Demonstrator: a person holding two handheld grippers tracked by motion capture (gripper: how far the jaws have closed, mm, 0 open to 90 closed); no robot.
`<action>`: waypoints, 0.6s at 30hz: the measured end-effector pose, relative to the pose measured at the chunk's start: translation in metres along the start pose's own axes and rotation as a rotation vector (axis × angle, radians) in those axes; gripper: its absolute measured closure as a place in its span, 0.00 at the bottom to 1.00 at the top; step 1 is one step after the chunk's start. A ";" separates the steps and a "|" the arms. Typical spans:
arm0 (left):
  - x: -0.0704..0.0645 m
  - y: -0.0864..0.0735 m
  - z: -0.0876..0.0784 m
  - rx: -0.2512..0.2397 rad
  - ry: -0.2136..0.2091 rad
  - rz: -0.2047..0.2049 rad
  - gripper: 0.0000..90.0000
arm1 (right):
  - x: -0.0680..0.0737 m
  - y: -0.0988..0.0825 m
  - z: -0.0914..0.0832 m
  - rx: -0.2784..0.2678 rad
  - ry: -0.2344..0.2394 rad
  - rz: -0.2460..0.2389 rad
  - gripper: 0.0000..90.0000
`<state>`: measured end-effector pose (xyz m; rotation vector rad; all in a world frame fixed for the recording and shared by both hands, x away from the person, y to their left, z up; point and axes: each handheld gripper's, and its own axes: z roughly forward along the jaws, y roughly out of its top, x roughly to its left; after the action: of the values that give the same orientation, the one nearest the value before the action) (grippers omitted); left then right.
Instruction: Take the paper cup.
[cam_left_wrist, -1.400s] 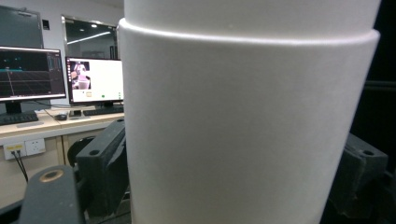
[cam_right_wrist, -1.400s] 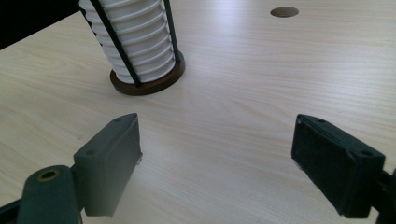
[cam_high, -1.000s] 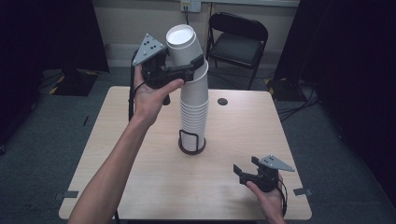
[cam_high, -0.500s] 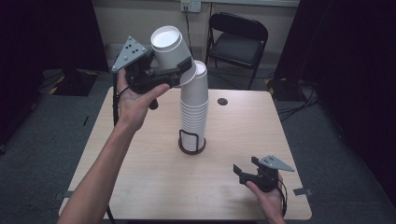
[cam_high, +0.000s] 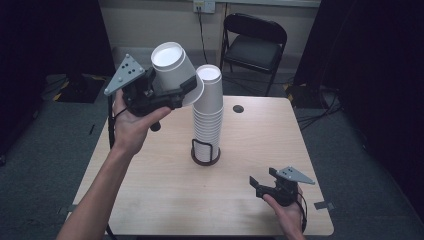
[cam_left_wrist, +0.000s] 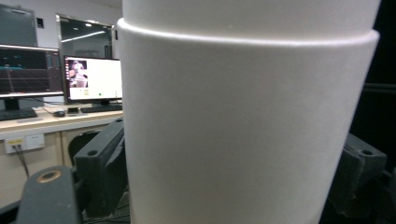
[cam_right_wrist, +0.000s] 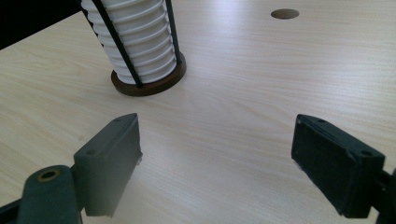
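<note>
one cup (cam_high: 172, 67) is off the stack (cam_high: 208, 112), pinched in our left gripper (cam_high: 172, 95) up left of it, while our right gripper (cam_high: 263, 184) rests spread at the near right, so the cup isn't set down yet.

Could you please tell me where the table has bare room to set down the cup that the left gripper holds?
Bare wood lies left of the cup stack and between its holder and the right gripper. Only the table centre is taken.
</note>
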<state>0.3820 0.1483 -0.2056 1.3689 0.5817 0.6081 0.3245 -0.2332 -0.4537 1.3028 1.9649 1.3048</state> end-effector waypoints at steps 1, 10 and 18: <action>-0.001 -0.002 -0.002 0.001 -0.006 -0.010 0.18 | 0.000 0.000 0.000 0.000 0.000 0.002 0.17; -0.014 -0.022 -0.018 0.011 -0.012 -0.016 0.18 | 0.003 0.000 0.001 -0.006 0.012 -0.012 0.18; -0.015 -0.053 -0.017 0.088 -0.017 -0.061 0.18 | 0.005 0.000 0.001 -0.004 0.018 -0.020 0.18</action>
<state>0.3624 0.1444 -0.2599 1.4319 0.6402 0.5259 0.3233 -0.2287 -0.4535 1.2701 1.9812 1.3151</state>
